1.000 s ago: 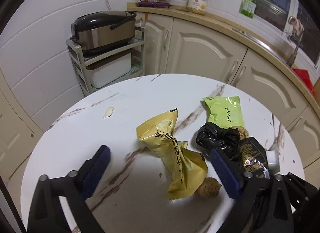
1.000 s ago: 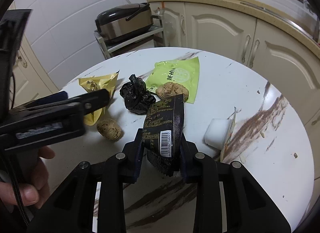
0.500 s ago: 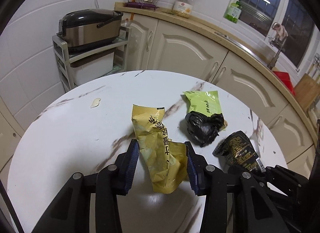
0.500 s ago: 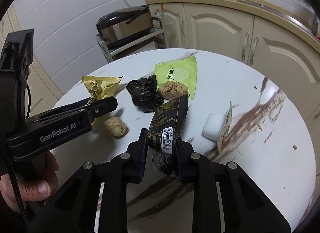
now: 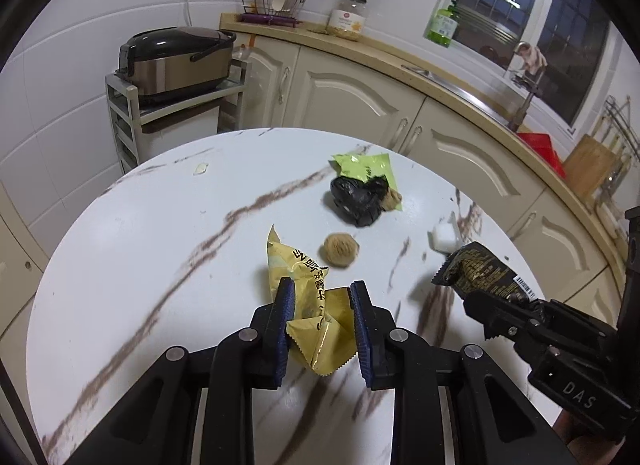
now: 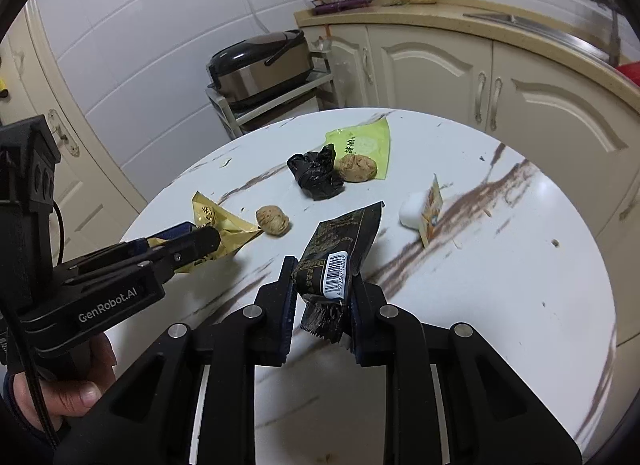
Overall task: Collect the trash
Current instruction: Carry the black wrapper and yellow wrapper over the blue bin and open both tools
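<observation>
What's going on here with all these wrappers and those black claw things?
A person is clearing rubbish off a round marble table with a claw in each hand. The left claw has just been closing and now pinches a yellow wrapper. The right claw holds a black wrapper. On the table are a green wrapper, a crumpled black bag, two brown lumps and a white piece.

A home kitchen: cream cabinets (image 5: 344,93) under a curved countertop (image 5: 452,77) with sink and faucet (image 5: 524,105), a rice cooker (image 5: 176,61) on a rack, white wall tiles, and a round marble-patterned surface (image 5: 140,249).
</observation>
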Demonstrator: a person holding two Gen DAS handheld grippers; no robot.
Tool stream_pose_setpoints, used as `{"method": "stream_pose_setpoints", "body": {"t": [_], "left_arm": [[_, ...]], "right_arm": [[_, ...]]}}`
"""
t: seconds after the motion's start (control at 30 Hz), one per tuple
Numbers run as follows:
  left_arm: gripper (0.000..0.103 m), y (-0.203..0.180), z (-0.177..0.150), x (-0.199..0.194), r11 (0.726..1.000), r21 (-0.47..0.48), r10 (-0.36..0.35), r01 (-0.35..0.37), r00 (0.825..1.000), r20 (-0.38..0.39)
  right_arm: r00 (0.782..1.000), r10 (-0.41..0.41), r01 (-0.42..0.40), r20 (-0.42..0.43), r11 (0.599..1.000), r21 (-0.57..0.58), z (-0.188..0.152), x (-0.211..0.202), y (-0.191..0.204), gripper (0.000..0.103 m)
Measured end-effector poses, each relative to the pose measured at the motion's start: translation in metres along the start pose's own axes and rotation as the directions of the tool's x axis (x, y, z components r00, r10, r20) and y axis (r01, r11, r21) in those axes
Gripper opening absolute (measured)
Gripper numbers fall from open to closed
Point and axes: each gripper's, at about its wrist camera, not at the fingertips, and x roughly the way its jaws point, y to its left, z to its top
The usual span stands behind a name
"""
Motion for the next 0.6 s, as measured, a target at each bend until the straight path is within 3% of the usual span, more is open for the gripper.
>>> {"method": "stream_pose_setpoints", "body": {"t": [0.13, 0.2, 0.27, 0.33, 0.6], "left_arm": [[0.023, -0.005, -0.014, -0.017, 1.0, 0.008, 0.007, -0.007, 1.0, -0.009], [0.03, -0.007, -0.02, -0.014, 0.999, 0.009, 0.035, -0.034, 0.999, -0.039], [0.032, -0.007, -0.027, -0.009, 0.999, 0.008, 0.054, -0.053, 0.996, -0.07], [0.041, -0.005, -0.029, -0.006, 0.997, 0.008, 0.073, -0.073, 0.994, -0.079], [0.035, -0.002, -0.022, -0.008, 0.997, 0.018, 0.073, -0.071, 0.995, -0.07]], "right_arm": [[1.0, 0.0, 0.0, 0.01, 1.0, 0.005, -0.011, -0.016, 0.0, 0.02], [1.0, -0.001, 0.001, 0.01, 1.0, 0.008, -0.016, -0.022, -0.001, 0.019], [1.0, -0.004, 0.004, 0.004, 1.0, 0.012, -0.023, -0.026, -0.003, 0.017], [1.0, -0.003, 0.003, 0.0, 1.0, 0.018, -0.028, -0.028, -0.004, 0.017], [0.999, -0.011, 0.012, -0.039, 0.999, 0.03, -0.039, -0.021, -0.012, 0.017]]}}
